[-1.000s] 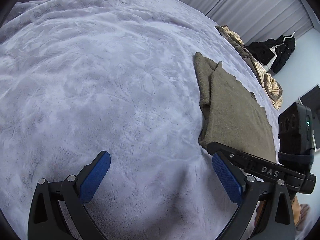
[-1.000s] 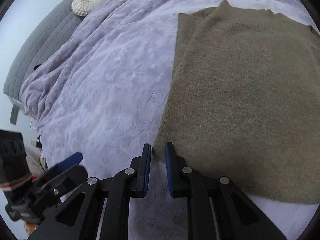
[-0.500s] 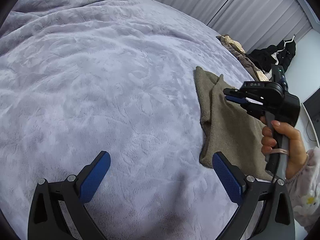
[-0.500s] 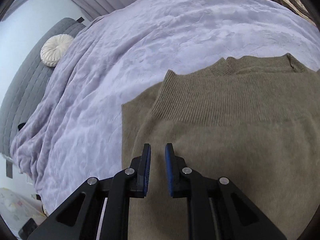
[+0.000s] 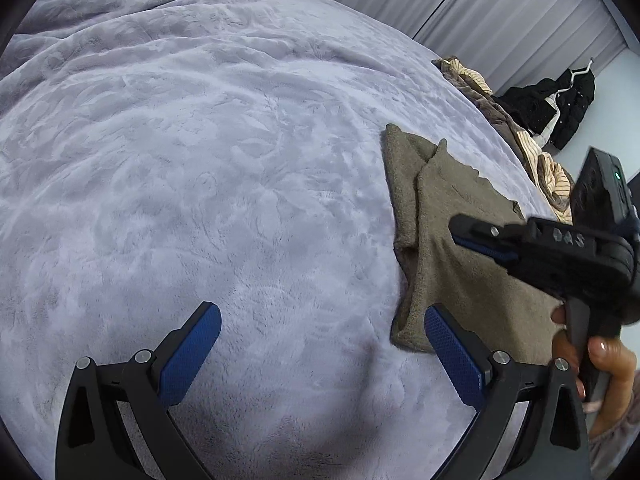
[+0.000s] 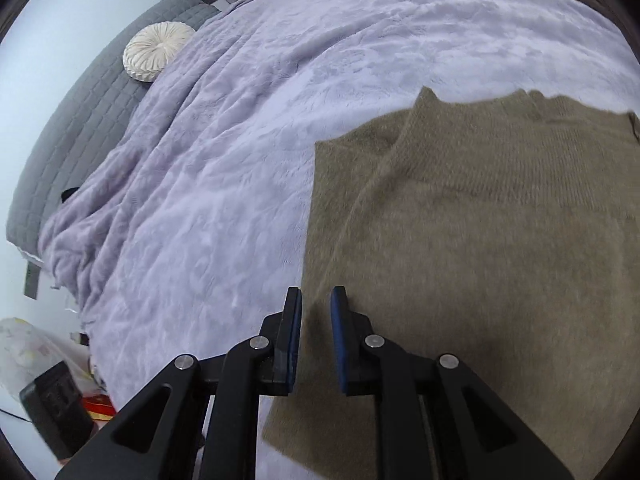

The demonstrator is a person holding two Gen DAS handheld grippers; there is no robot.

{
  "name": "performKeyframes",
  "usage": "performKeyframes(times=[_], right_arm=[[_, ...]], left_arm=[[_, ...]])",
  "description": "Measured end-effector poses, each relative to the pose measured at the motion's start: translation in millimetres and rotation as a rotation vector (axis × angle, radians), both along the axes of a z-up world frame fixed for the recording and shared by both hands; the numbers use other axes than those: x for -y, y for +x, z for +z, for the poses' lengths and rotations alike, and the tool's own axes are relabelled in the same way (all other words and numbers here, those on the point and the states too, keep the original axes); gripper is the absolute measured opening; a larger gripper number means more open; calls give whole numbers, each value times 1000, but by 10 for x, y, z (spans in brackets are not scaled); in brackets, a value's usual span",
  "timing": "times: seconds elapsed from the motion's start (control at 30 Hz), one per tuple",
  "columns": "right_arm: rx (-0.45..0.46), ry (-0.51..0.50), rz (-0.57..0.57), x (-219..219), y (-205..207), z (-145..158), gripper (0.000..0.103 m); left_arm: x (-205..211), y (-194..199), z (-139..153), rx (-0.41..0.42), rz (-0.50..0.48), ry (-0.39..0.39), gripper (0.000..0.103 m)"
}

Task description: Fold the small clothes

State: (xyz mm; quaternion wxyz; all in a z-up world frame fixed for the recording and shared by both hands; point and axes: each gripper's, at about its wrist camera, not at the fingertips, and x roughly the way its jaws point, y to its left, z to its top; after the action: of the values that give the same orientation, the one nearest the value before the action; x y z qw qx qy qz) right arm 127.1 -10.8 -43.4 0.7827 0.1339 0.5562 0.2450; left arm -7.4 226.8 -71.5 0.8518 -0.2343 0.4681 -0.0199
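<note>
An olive-brown knitted sweater (image 5: 452, 240) lies folded flat on the lilac plush blanket (image 5: 200, 160), right of centre in the left wrist view. It fills the right half of the right wrist view (image 6: 500, 220). My left gripper (image 5: 320, 344) is wide open and empty above the blanket, its right pad near the sweater's near corner. My right gripper (image 6: 316, 312) hovers over the sweater's left edge with its jaws nearly together and nothing between them. It also shows in the left wrist view (image 5: 488, 240), held above the sweater.
A heap of striped and brown clothes (image 5: 520, 136) lies at the bed's far edge. Black garments (image 5: 560, 108) hang by the curtain. A round white cushion (image 6: 156, 52) rests on the grey headboard (image 6: 80, 120). The bed edge drops off at the left of the right wrist view.
My right gripper has moved back over the sweater toward its near left edge, still nearly shut. The left gripper has stayed open and shifted only slightly.
</note>
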Motion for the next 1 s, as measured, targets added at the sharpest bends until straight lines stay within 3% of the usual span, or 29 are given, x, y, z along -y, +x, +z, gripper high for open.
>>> performKeyframes(times=[0.13, 0.2, 0.23, 0.43, 0.7, 0.83, 1.0], right_arm=[[-45, 79, -29, 324, -448, -20, 22], [-68, 109, -71, 514, -658, -58, 41], [-76, 121, -91, 591, -733, -82, 44], [-121, 192, -181, 926, -1069, -235, 45], [-145, 283, -262, 1096, -1094, -387, 45], [-137, 322, -323, 1146, -1057, -414, 47], [-138, 384, -391, 1157, -1015, -489, 48]], left_arm=[[112, 22, 29, -9, -29, 8, 102], [181, 37, 44, -15, -45, 24, 102], [214, 44, 53, -17, -53, 31, 102], [394, 95, 92, -33, -96, 72, 102], [508, 163, 114, -60, -119, 100, 102], [469, 225, 101, -68, -107, 66, 102], [383, 342, 88, -54, -106, -36, 102]])
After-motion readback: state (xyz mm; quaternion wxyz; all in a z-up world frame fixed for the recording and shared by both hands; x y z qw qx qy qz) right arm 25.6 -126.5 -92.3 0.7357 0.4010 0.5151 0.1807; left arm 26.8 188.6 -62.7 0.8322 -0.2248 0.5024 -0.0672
